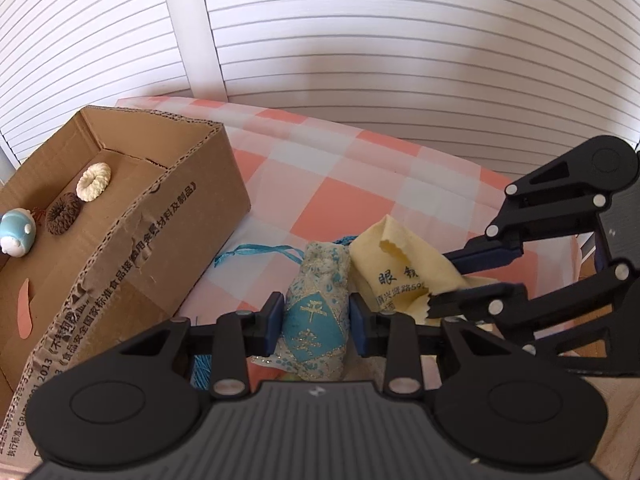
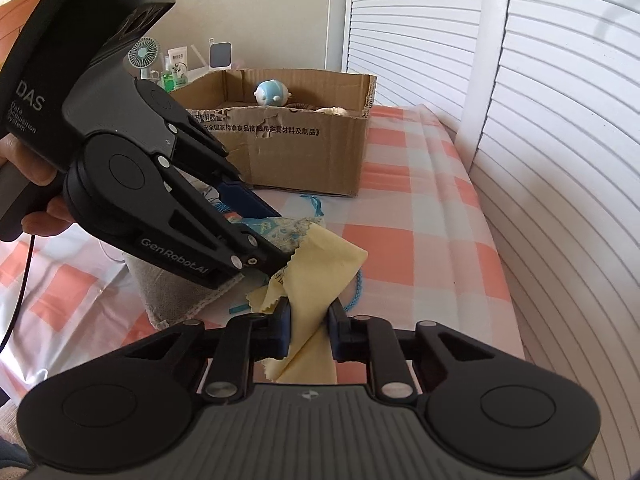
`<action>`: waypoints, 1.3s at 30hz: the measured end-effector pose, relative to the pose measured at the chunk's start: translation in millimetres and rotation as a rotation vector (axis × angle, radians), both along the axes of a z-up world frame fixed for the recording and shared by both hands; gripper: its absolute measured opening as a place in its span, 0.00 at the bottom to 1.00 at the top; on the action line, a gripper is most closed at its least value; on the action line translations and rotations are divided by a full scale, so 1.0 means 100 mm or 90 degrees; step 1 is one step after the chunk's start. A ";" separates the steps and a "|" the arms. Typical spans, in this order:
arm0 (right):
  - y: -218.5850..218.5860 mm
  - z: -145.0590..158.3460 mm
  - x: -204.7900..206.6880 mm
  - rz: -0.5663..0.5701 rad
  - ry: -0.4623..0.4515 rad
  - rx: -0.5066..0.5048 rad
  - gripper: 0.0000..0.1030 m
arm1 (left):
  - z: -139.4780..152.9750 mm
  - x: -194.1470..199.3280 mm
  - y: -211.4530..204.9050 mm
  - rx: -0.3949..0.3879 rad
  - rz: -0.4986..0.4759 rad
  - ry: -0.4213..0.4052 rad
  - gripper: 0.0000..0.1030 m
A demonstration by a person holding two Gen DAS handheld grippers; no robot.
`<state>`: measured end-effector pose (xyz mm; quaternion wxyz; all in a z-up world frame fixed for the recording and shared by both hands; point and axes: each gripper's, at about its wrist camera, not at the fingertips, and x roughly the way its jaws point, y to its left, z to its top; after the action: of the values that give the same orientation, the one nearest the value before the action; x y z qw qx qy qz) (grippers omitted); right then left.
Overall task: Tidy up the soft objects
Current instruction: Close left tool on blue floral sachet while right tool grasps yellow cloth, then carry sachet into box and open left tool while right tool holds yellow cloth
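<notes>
A blue and cream embroidered sachet (image 1: 320, 276) lies on the pink-checked cloth, and my left gripper (image 1: 316, 320) is shut on it with both blue pads pressed to its sides. To its right lies a yellow lens cloth (image 1: 388, 256) with printed characters. My right gripper (image 2: 311, 326) is shut on a bunched fold of that yellow cloth (image 2: 320, 264). In the left wrist view the right gripper (image 1: 444, 280) comes in from the right onto the cloth's edge. In the right wrist view the left gripper (image 2: 276, 236) covers most of the sachet (image 2: 288, 228).
An open cardboard box (image 1: 180, 220) stands at the left, holding a white ring (image 1: 93, 181), a brown ring (image 1: 63, 214), a blue round toy (image 1: 16, 232) and a pink strip (image 1: 25, 308). A grey cloth (image 2: 172, 288) lies under the left gripper. White louvred doors stand close behind.
</notes>
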<state>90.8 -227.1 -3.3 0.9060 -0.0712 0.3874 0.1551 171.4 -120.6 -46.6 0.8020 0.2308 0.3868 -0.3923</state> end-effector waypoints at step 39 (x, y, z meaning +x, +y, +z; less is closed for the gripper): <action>-0.12 -0.08 -0.11 -0.049 -0.005 -0.017 0.24 | 0.61 -0.37 0.23 -0.009 0.030 -0.064 0.27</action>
<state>79.7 -239.4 -11.6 0.9118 -0.0686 0.3883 0.1146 134.7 -97.5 14.6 0.8314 0.2351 0.3482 -0.3637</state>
